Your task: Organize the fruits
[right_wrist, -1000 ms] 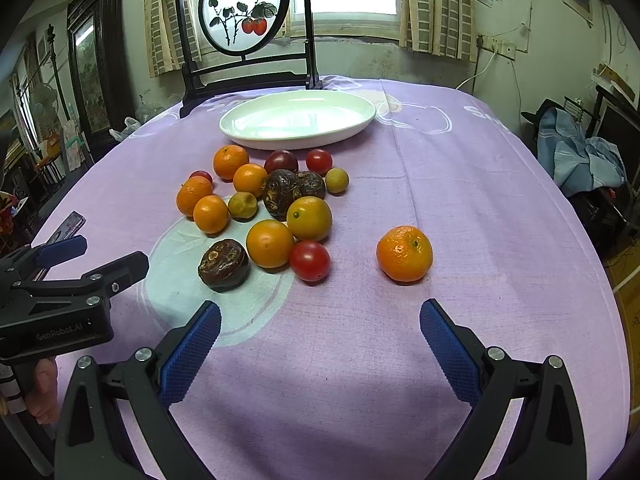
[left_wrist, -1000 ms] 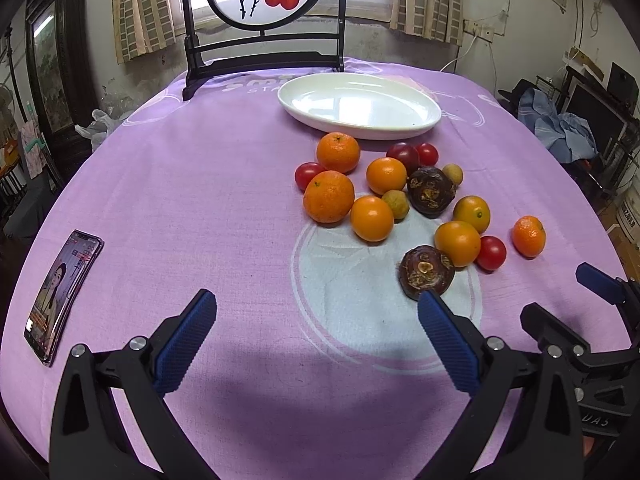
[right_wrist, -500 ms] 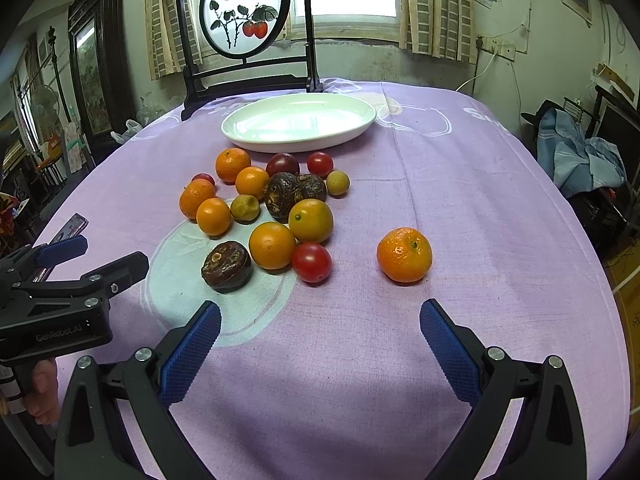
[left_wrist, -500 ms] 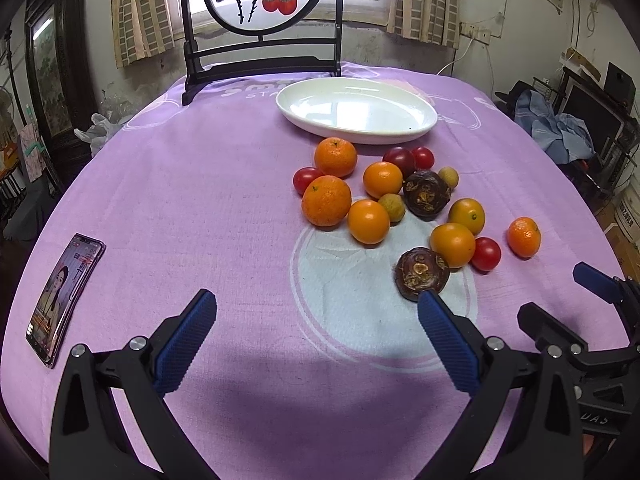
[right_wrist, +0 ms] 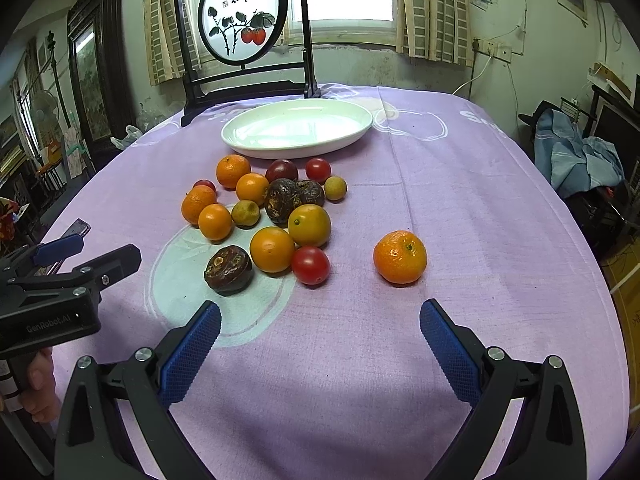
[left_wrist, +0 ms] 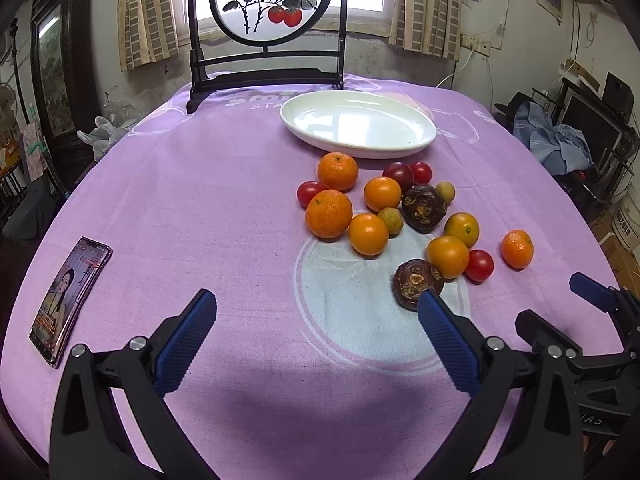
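With both claws spread wide and holding nothing, the left claw (left_wrist: pixel 316 336) fills the bottom of the left wrist frame and the right claw (right_wrist: pixel 320 340) the bottom of the right wrist frame, both over the purple-clothed worktop (left_wrist: pixel 200 200). Left wrist frame: right blue fingertip (left_wrist: pixel 444 340) sits just in front of a dark wrinkled fruit (left_wrist: pixel 416 284) at lower right of centre, contact cannot tell. Phone (left_wrist: pixel 70 298) lies flat at lower left edge, screen lit. Right wrist frame: same dark fruit (right_wrist: pixel 229 269) lies left of centre, just beyond the left blue fingertip (right_wrist: pixel 192 352), apart from it. A hand (right_wrist: pixel 38 392) grips the other tool's handle at lower left edge. Lone mandarin (right_wrist: pixel 400 257) sits right of centre, apart from the cluster. Fruit cluster (right_wrist: pixel 272 208) mid-frame: oranges, red cherry tomatoes, small yellow-green round fruits, more dark wrinkled ones, packed close, several touching. Nearest red tomato (right_wrist: pixel 310 265) touches an orange (right_wrist: pixel 272 249). Beyond the cluster, white oval plate (right_wrist: pixel 298 128) in upper centre, no fruit in it, a dark red fruit (right_wrist: pixel 282 170) just beside its near rim. Behind the plate, round painted screen on a black stand (right_wrist: pixel 244 20) at worktop's far edge. Blue cloth heap (right_wrist: pixel 576 152) at right edge, off the worktop.
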A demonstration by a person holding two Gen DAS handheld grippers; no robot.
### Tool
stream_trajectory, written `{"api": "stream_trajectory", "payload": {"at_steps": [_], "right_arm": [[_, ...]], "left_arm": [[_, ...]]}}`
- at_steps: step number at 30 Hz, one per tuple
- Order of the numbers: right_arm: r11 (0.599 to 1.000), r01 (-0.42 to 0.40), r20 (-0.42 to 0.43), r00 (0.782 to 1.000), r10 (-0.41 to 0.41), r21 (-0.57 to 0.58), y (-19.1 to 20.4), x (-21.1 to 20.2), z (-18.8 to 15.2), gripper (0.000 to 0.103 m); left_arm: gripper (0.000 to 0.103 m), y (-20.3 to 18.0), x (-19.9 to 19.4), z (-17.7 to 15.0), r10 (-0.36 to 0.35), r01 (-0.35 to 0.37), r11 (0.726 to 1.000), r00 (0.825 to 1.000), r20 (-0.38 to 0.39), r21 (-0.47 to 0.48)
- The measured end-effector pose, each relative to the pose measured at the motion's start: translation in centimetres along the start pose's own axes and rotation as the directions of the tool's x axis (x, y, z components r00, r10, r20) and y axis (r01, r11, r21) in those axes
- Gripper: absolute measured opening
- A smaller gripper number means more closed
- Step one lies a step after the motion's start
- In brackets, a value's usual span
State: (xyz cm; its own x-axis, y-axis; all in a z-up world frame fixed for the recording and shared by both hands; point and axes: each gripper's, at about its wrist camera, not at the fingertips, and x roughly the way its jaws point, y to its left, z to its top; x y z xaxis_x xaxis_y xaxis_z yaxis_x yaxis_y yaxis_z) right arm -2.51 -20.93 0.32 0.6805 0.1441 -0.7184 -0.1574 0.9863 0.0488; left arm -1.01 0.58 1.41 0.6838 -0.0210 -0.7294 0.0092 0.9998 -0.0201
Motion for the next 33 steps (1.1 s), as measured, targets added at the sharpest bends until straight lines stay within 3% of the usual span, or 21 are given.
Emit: {"api": "stream_trajectory", "payload": {"at_steps": [33], "right_arm": [[1.000, -0.001, -0.017, 1.000, 0.001, -0.008, 0.12, 0.30, -0.61, 0.100]], "left_arm": [[0.099, 0.38, -0.63, -0.08, -0.004, 0.004, 1.000, 1.000, 0.000, 0.004]]}}
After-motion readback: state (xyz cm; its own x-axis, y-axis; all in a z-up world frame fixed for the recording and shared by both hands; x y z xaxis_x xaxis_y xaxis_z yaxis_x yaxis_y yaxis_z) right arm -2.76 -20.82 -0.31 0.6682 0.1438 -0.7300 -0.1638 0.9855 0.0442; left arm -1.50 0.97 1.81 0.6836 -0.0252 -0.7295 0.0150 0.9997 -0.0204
